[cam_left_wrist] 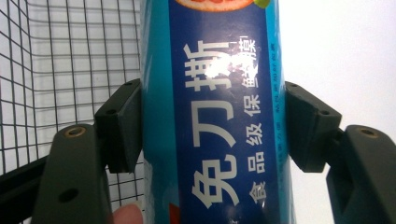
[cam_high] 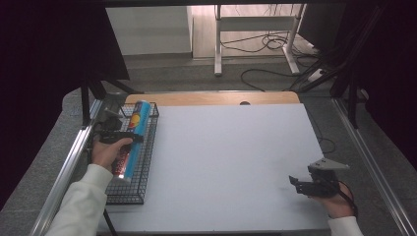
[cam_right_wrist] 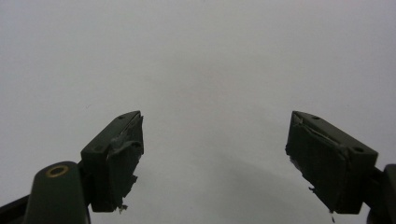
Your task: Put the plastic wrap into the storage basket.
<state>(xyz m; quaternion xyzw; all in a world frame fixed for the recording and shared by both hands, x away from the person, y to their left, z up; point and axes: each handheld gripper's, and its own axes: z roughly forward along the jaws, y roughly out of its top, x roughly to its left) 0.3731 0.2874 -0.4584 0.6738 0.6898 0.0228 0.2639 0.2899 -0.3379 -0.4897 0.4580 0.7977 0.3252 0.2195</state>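
The white table top (cam_high: 231, 167) takes up most of the high view, and nearly all of it is bare, so the middle and right side leave wide room to move; its far edge gives way to a wooden strip (cam_high: 211, 98), and metal rails run down both sides. Along the left edge sits a black wire basket (cam_high: 142, 167), long and narrow, its long side lying parallel to that edge. Inside it lies a blue tube-shaped package (cam_high: 136, 129), its long axis running along the basket's length, far end pointing away from the person and tilted up slightly over the far rim. In the left gripper view the package (cam_left_wrist: 219, 116) runs top to bottom between the pads, its white printed characters reading along its length, with basket mesh (cam_left_wrist: 70, 70) to its left. The left gripper (cam_high: 120, 137) is clamped across the package's width, both pads pressed flat on its sides. The right gripper (cam_high: 301, 184) rests near the table's near right corner, well apart from the basket; in the right gripper view (cam_right_wrist: 212, 158) its jaws stand wide with only bare table between them
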